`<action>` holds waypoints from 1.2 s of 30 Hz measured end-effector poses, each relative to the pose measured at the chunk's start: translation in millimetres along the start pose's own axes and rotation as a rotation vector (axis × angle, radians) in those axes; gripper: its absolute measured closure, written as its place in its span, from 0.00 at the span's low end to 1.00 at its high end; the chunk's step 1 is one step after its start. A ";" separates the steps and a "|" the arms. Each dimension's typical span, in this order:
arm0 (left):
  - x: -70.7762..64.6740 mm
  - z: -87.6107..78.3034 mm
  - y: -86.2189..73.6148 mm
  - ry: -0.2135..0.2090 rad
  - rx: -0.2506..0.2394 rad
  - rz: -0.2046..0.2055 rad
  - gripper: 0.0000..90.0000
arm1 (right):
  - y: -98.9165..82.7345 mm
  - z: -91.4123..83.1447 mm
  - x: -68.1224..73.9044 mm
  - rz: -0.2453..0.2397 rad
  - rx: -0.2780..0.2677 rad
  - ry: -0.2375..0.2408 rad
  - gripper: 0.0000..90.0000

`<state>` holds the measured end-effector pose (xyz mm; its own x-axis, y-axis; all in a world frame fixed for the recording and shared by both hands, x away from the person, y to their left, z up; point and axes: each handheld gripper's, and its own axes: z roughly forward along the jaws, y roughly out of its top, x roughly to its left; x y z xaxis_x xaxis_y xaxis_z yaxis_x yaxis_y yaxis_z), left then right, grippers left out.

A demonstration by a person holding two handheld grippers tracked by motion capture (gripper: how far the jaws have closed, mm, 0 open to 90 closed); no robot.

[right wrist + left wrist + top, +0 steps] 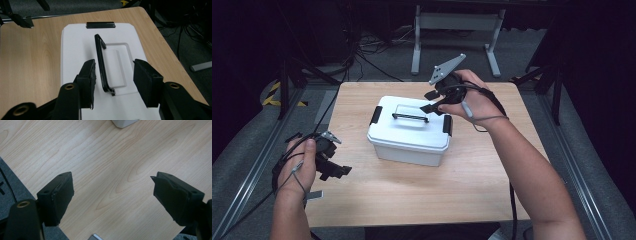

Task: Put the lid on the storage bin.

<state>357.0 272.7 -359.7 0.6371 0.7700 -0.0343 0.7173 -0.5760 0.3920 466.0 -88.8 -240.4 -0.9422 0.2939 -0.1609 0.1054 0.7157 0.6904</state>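
A white plastic box (409,132) with a lid stands in the middle of the wooden table (412,195). Its black handle (410,117) is raised upright on the lid, and black latches (375,115) sit at both short ends. My right gripper (432,102) hovers open above the box's right end; in the right gripper view the handle (101,62) stands between the spread jaws, untouched. My left gripper (336,169) is open at the table's left edge, over bare wood (112,182), with nothing between its fingers (58,197).
A corner of the box (123,123) shows at the top of the left gripper view. Metal rails run along both sides of the table (257,165). Cables and a grey frame's legs (454,30) lie on the floor behind.
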 end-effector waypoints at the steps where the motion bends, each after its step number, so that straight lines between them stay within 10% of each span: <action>1: 0.0 0.0 0.0 0.000 0.000 0.000 0.19 | 0.0 0.0 0.0 0.000 0.000 0.000 0.59; 36: 3.5 3.2 -2.0 0.006 -0.010 -0.024 0.19 | -120.7 -90.0 -32.6 0.211 0.087 -0.189 0.47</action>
<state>358.7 275.6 -363.5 0.6184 0.7850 -0.0382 0.7291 -0.5549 0.4006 455.4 -241.8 -255.0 -0.8215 0.5488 -0.1548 0.3269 0.6758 0.6606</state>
